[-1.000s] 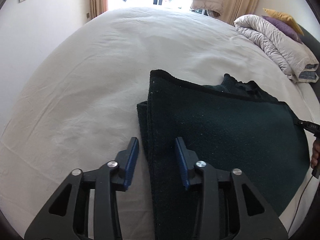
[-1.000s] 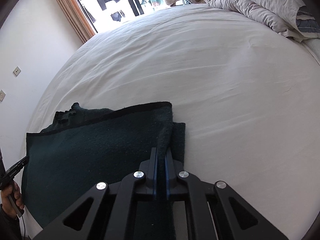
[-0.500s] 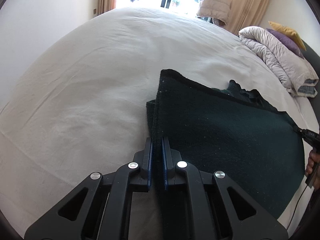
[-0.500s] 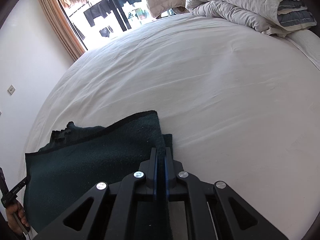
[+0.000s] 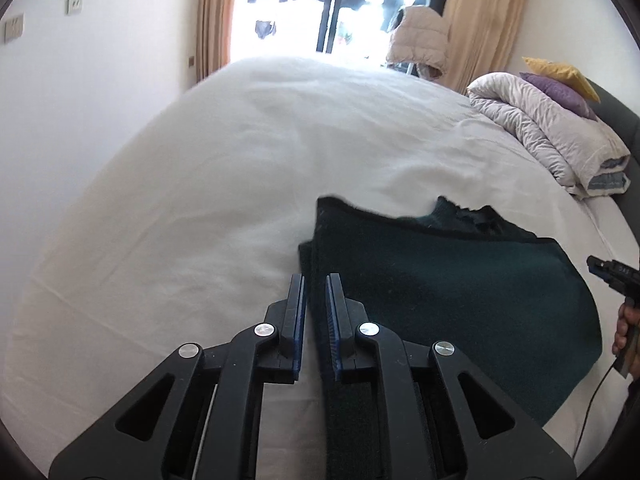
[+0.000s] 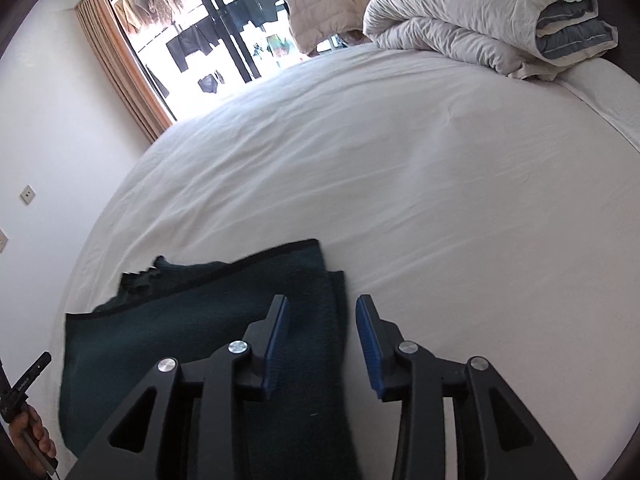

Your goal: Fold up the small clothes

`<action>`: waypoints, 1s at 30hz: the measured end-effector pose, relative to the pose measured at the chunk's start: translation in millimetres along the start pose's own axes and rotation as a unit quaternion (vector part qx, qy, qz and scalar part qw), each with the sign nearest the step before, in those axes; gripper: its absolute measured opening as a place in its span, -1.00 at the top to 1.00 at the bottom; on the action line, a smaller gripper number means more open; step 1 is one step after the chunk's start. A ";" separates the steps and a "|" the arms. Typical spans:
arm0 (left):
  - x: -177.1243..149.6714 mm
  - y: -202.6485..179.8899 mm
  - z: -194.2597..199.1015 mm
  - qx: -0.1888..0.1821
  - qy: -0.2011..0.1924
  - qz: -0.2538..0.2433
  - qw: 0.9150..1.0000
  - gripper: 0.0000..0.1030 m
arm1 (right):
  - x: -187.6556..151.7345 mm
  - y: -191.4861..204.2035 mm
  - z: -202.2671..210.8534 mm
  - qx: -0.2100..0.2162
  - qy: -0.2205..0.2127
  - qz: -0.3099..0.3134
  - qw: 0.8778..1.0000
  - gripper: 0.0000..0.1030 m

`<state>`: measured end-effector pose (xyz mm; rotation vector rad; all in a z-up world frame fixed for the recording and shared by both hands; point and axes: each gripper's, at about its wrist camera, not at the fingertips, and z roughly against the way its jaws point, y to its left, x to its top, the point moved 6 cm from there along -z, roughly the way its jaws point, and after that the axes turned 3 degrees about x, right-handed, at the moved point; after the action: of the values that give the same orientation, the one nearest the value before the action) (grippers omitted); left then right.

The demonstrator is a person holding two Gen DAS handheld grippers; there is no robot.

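A dark green knitted garment [image 5: 452, 288] lies partly folded on the white bed [image 5: 200, 200]; it also shows in the right wrist view [image 6: 180, 320]. My left gripper [image 5: 316, 284] is shut on the garment's left edge, with cloth between its blue pads. My right gripper [image 6: 322, 308] is open, its jaws astride the garment's right edge and holding nothing. The garment's ragged far edge [image 5: 464, 210] sticks out behind the folded layer.
A rolled grey-white duvet [image 6: 480, 20] and purple and yellow pillows [image 5: 560, 84] lie at the bed's head. A window with curtains [image 5: 336, 8] is beyond the bed. A white wall [image 5: 80, 80] stands to the left. The other gripper's tip [image 5: 612, 272] shows at right.
My left gripper closed on the garment's left edge and lifted. My right gripper, shut on the right edge before, has opened and let the cloth go.
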<state>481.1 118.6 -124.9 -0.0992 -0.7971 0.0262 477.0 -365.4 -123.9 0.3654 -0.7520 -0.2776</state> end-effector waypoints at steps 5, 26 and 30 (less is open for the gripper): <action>10.5 -77.9 -6.7 -0.025 0.005 -0.090 0.996 0.77 | -25.5 79.3 -35.6 0.139 0.051 0.005 0.989 0.26; -38.0 -60.0 -78.9 0.002 0.044 -0.067 0.997 0.78 | -22.0 -66.6 -34.6 0.052 -0.009 -0.162 0.985 1.00; -39.9 -59.8 -78.1 0.008 0.040 -0.073 0.997 0.78 | -21.7 -35.6 -8.0 0.049 -0.036 -0.126 0.990 0.56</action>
<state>508.2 50.6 -201.7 -0.0268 -0.7224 -0.1087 463.4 -387.6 -157.4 0.5481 -0.7925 -0.4950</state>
